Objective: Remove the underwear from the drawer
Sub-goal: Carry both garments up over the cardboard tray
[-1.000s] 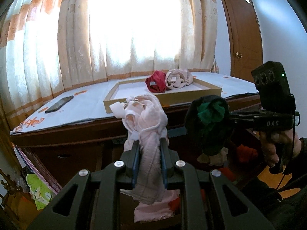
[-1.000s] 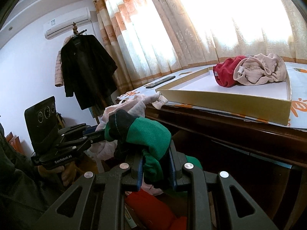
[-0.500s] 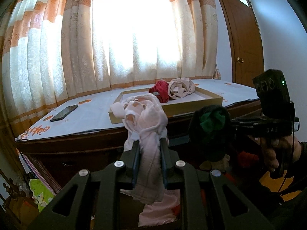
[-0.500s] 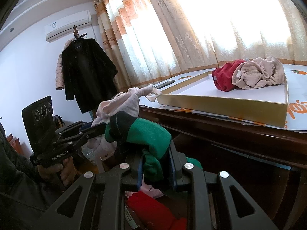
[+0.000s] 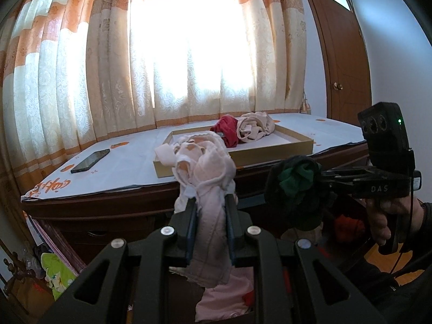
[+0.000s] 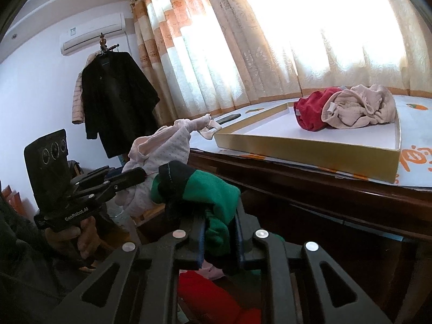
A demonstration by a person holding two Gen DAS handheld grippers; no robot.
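Observation:
My left gripper (image 5: 209, 216) is shut on a bunched pink underwear (image 5: 205, 167), held up in front of the dark wooden dresser (image 5: 108, 216). To its right my right gripper (image 5: 321, 181) is shut on a green and black underwear (image 5: 295, 186). In the right wrist view the green and black underwear (image 6: 205, 191) bulges above the shut right gripper (image 6: 218, 226), and the pink underwear (image 6: 162, 148) hangs from the left gripper (image 6: 140, 174) to the left. Below both grippers more clothes, red (image 6: 216, 297) and pink (image 5: 224, 297), lie in the open drawer.
On the dresser top stands a shallow cardboard tray (image 5: 270, 154) holding a red garment (image 5: 229, 132) and a beige one (image 5: 255, 127). A black phone (image 5: 90, 160) lies to its left. Curtains hang behind. A black coat (image 6: 116, 100) hangs on a stand, and a wooden door (image 5: 343, 62) stands at the right.
Both grippers have lifted their underwear a little higher against the dresser, and the views tilted up slightly. The holds are unchanged.

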